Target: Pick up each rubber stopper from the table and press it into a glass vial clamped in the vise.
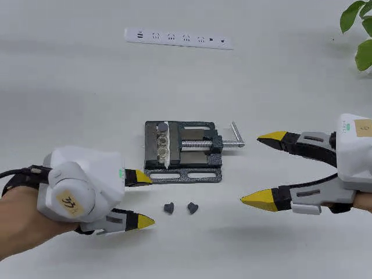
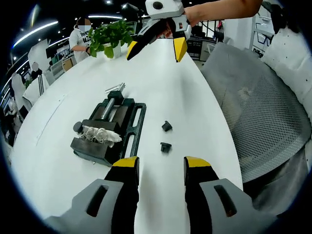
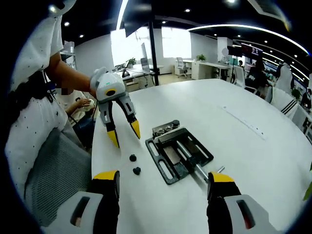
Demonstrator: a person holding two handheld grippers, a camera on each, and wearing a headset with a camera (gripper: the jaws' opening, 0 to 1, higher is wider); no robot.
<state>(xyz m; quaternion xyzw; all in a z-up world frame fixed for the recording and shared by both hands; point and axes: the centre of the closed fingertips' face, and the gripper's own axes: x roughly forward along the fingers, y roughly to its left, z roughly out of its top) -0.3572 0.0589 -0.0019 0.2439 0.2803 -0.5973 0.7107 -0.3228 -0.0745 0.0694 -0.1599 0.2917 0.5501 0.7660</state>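
A dark metal vise [image 1: 183, 152] [image 2: 108, 130] [image 3: 178, 151] stands mid-table, clamping a row of clear glass vials [image 1: 163, 145] [image 2: 97, 135] in its left end. Two small black rubber stoppers [image 1: 168, 207] [image 1: 192, 207] lie on the table just in front of it; they also show as stoppers [image 2: 166, 126] [image 2: 165, 146] and stoppers [image 3: 132, 157] [image 3: 137, 170]. My left gripper [image 1: 142, 199] [image 2: 160, 165] [image 3: 124, 132] hovers open at the left, close to the stoppers, holding nothing. My right gripper [image 1: 264, 168] [image 3: 164, 177] [image 2: 153, 47] stands wide open at the right, empty.
A white power strip [image 1: 178, 38] lies at the far side of the white table [image 1: 87, 87]. Green plant leaves [image 1: 358, 32] reach in at the top right. A grey mesh chair [image 2: 253, 97] stands beside the table, and people sit in the office behind.
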